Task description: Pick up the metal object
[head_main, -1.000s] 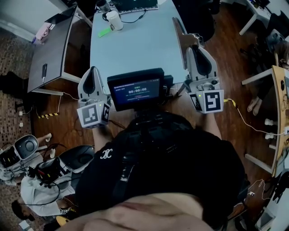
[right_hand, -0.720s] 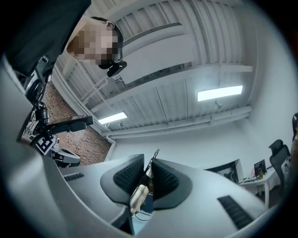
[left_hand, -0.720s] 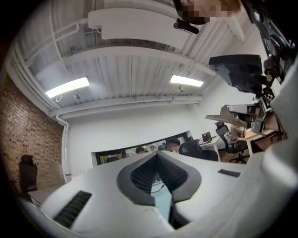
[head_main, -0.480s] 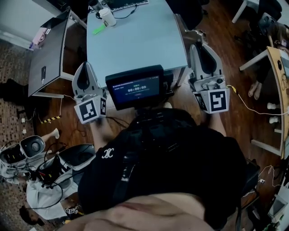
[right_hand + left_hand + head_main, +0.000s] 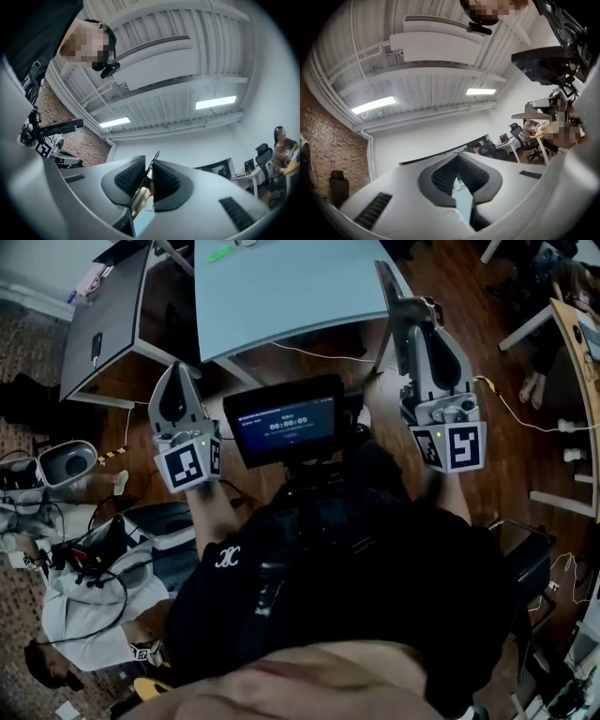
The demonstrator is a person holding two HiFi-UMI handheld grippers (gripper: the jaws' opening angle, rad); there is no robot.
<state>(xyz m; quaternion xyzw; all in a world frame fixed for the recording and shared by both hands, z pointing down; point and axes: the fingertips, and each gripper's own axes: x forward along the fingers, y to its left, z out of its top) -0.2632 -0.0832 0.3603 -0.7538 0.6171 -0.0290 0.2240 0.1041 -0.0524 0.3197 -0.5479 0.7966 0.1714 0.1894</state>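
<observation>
Metal object (image 5: pixel 141 195): thin, flat, shiny strip, clamped between right hand-held gripper (image 5: pixel 149 165) pads, tip protruding.

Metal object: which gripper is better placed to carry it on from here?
Right. The right gripper already pinches the metal object between its fingers. The left gripper has its fingers together with nothing between them.

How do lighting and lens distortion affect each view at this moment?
Head view: dim, murky, the torso nearly black. Left gripper view: strong fisheye, black corners, ceiling light strips blown out. Right gripper view: same curvature and vignette; the metal object between the fingers glints, soft this close.
</observation>
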